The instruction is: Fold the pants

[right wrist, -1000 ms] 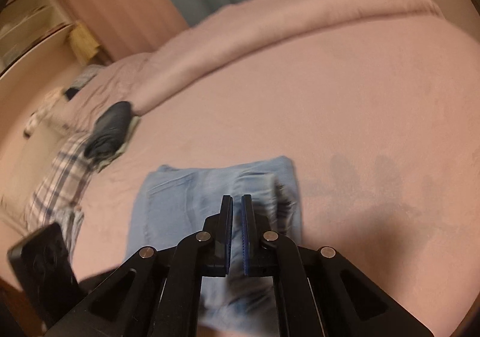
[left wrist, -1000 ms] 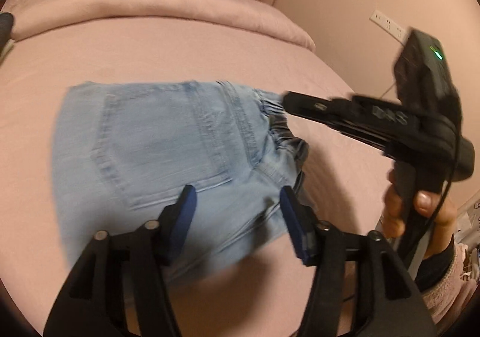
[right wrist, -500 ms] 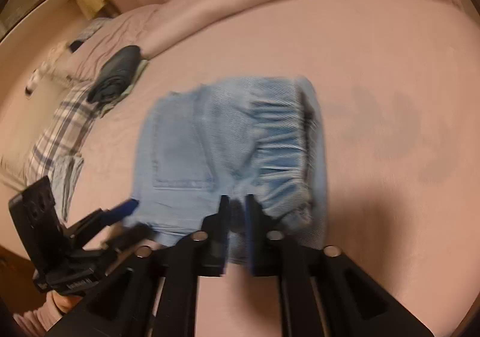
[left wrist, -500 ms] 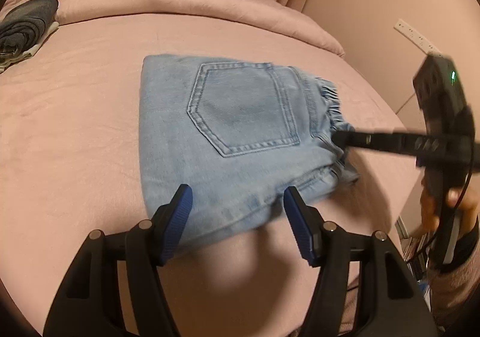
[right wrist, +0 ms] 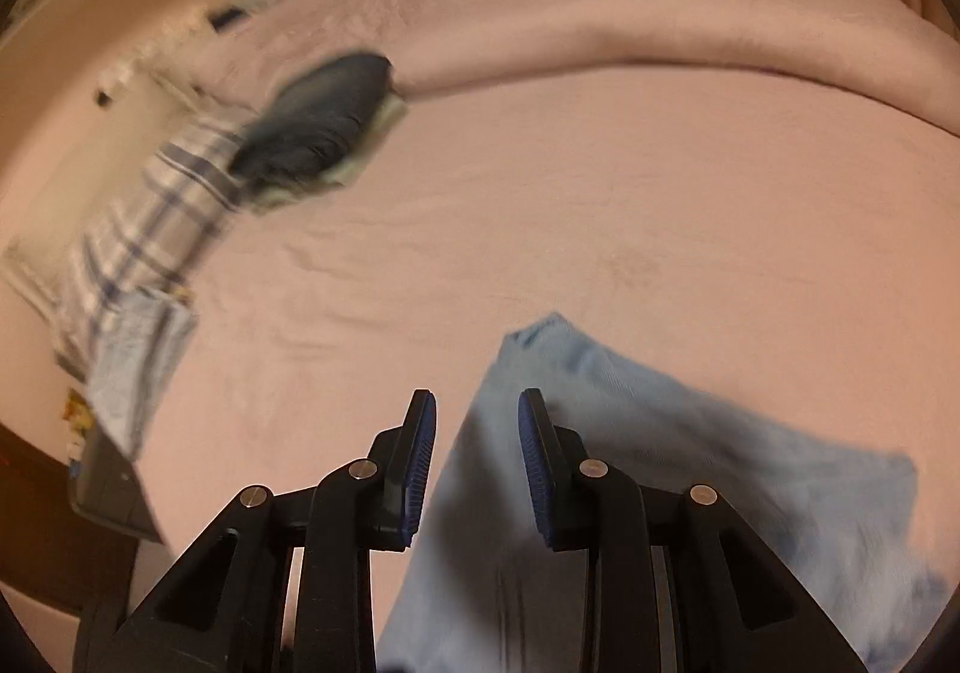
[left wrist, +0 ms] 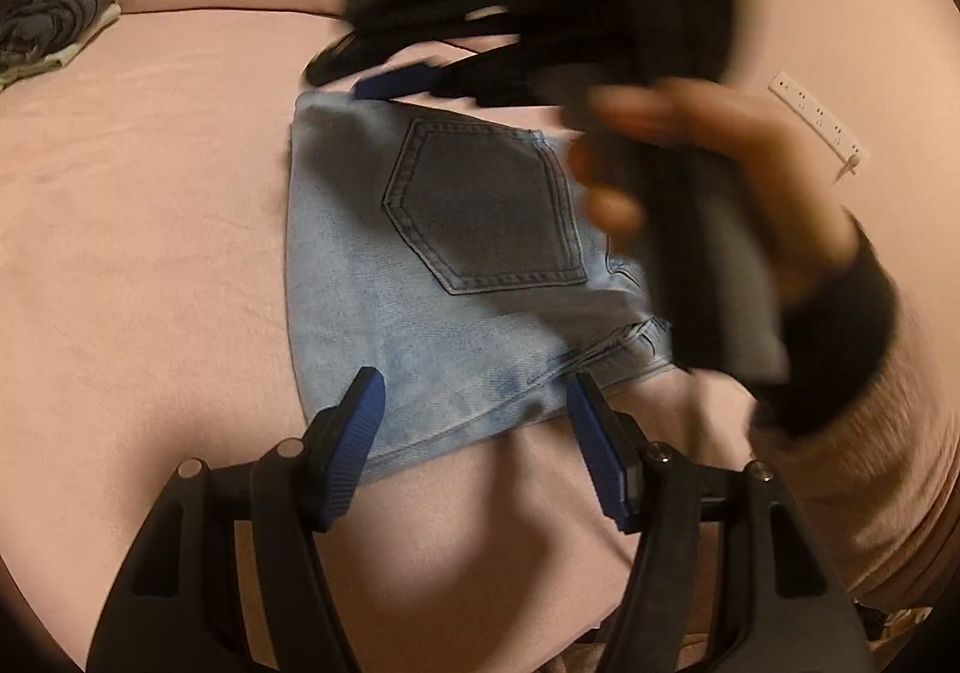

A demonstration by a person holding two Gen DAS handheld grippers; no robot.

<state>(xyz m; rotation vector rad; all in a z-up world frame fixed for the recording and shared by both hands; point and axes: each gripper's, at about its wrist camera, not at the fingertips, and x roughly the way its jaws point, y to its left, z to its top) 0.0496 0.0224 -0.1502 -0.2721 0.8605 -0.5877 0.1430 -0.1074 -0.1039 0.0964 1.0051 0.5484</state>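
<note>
The light-blue denim pants [left wrist: 372, 277] lie folded into a compact rectangle on the pink bed [left wrist: 144, 229], back pocket up. My left gripper [left wrist: 474, 391] is open and empty, hovering over the near edge of the pants. My right gripper [right wrist: 477, 403] is open and empty just above the far left corner of the pants [right wrist: 630, 433]. In the left wrist view the right gripper, blurred, and the hand holding it cover the right side of the pants; one blue fingertip [left wrist: 396, 82] shows at the far corner.
A folded dark garment [right wrist: 318, 127] lies at the bed's far left, also in the left wrist view [left wrist: 54, 13]. Plaid cloth [right wrist: 144, 229] lies beside it. A rolled pink blanket [right wrist: 660, 25] runs along the back. A power strip [left wrist: 822, 124] is on the right wall.
My right gripper has opened and swung across above the pants to their far left corner. My left gripper has stayed open and moved slightly closer over the near edge.
</note>
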